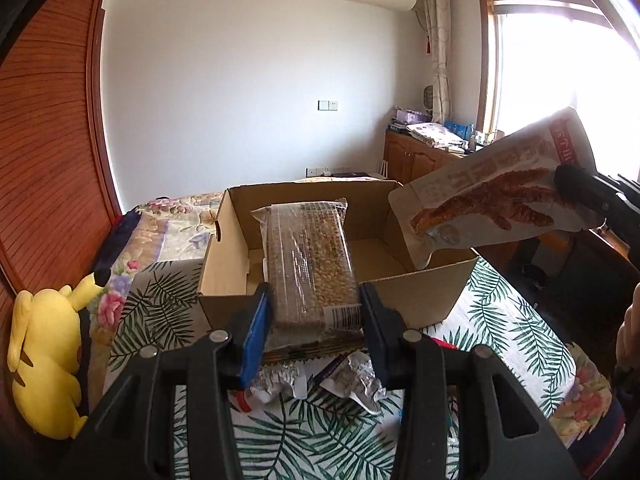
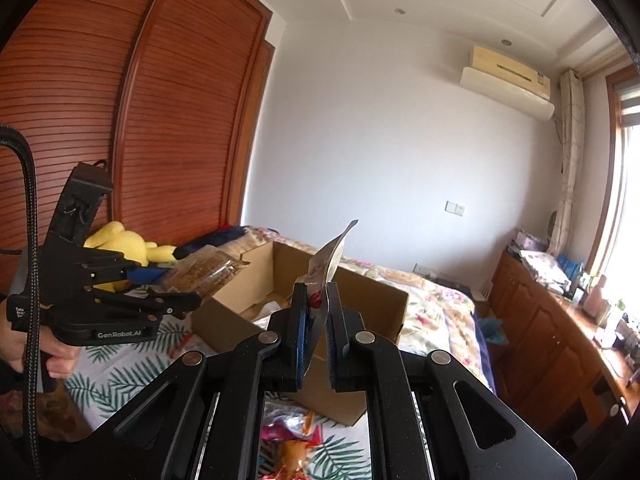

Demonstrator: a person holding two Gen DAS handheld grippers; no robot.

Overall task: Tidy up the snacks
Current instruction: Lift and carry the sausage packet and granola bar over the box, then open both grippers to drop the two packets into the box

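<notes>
I read the left gripper (image 1: 314, 320) as pinching a clear-wrapped bar of nut brittle (image 1: 310, 264) by its near end, blue pads pressed to both long sides. The bar is lifted and reaches forward over the near wall of the open cardboard box (image 1: 424, 296). In the right wrist view the same bar (image 2: 208, 276) juts from the left gripper (image 2: 160, 280) above the box's left edge (image 2: 224, 320).

The right gripper (image 2: 318, 320) is clamped on a flat white snack pouch (image 2: 334, 256), seen edge-on between its pads. From the left wrist view, the pouch (image 1: 492, 184) shows a printed chicken foot and hangs tilted over the box's right wall, its lower corner inside the rim; only a dark finger of the right gripper (image 1: 580, 192) shows there.

Loose foil-wrapped snacks (image 1: 352, 380) lie on the leaf-print cloth (image 1: 520, 340) just before the box. A yellow plush toy (image 1: 48, 360) sits at far left.
</notes>
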